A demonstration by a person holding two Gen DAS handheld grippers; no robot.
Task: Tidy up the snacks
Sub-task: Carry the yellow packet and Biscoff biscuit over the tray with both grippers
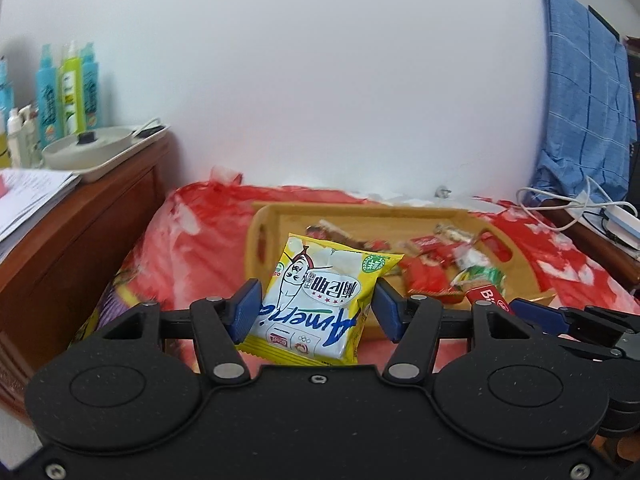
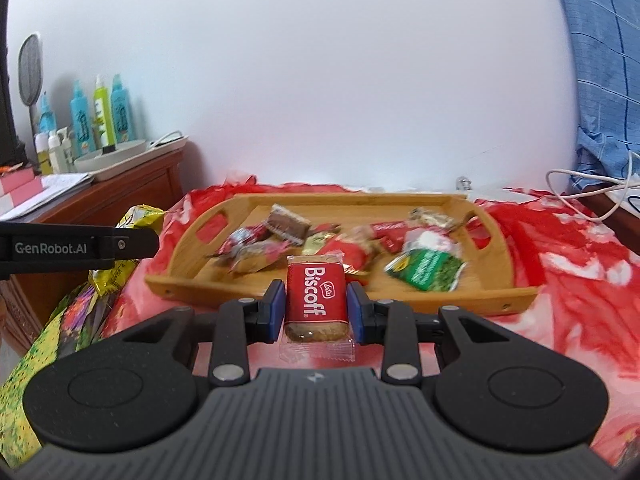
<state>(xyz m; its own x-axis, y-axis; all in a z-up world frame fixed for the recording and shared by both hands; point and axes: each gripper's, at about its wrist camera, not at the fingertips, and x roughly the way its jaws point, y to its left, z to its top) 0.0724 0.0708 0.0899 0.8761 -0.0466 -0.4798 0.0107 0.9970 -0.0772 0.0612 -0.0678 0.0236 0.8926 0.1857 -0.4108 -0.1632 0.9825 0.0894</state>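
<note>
My left gripper (image 1: 316, 304) is shut on a yellow and white snack bag (image 1: 320, 300), held upright in front of the wooden tray (image 1: 360, 212). My right gripper (image 2: 316, 308) is shut on a red Biscoff biscuit pack (image 2: 315, 296), held just short of the wooden tray (image 2: 280, 288). Several wrapped snacks (image 2: 280, 240) and a green packet (image 2: 428, 268) lie in the tray. In the left wrist view the Biscoff pack (image 1: 490, 300) and the right gripper's fingers (image 1: 536, 314) show at the right. The left gripper's side (image 2: 80, 248) shows at the left of the right wrist view.
The tray rests on a red and white cloth (image 2: 560, 280). A wooden cabinet (image 1: 80, 232) at the left carries bottles (image 1: 68, 92), a pot (image 1: 88, 148) and papers. Colourful bags (image 2: 72, 320) lie at lower left. A blue cloth (image 1: 584, 100) and white cables (image 1: 572, 204) sit at the right.
</note>
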